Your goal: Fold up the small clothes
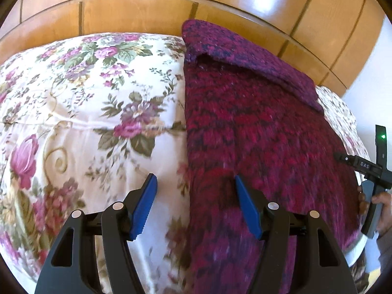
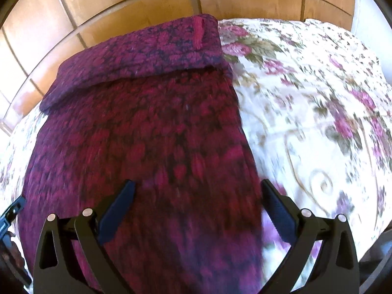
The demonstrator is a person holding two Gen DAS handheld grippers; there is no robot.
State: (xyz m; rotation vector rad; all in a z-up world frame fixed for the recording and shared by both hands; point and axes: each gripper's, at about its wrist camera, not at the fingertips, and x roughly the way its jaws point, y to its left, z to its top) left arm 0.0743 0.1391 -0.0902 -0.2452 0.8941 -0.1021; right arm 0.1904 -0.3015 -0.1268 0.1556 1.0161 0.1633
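A magenta and dark-red knitted garment (image 1: pixel 257 127) lies flat on the flowered bedspread (image 1: pixel 85 93), its far end folded back over itself (image 1: pixel 245 49). My left gripper (image 1: pixel 194 188) is open and empty, hovering over the garment's left edge. The garment also fills the right wrist view (image 2: pixel 147 134), with its folded far end (image 2: pixel 147 51) on top. My right gripper (image 2: pixel 198 193) is open and empty above the garment's right edge. The right gripper's body (image 1: pixel 372 171) and the hand holding it show at the right of the left wrist view.
A wooden panelled headboard or wardrobe (image 1: pixel 171 7) stands behind the bed. The flowered bedspread (image 2: pixel 318 110) spreads to the right of the garment. A white wall (image 1: pixel 374 61) shows at the far right. The left gripper's body (image 2: pixel 9 215) shows at the left edge.
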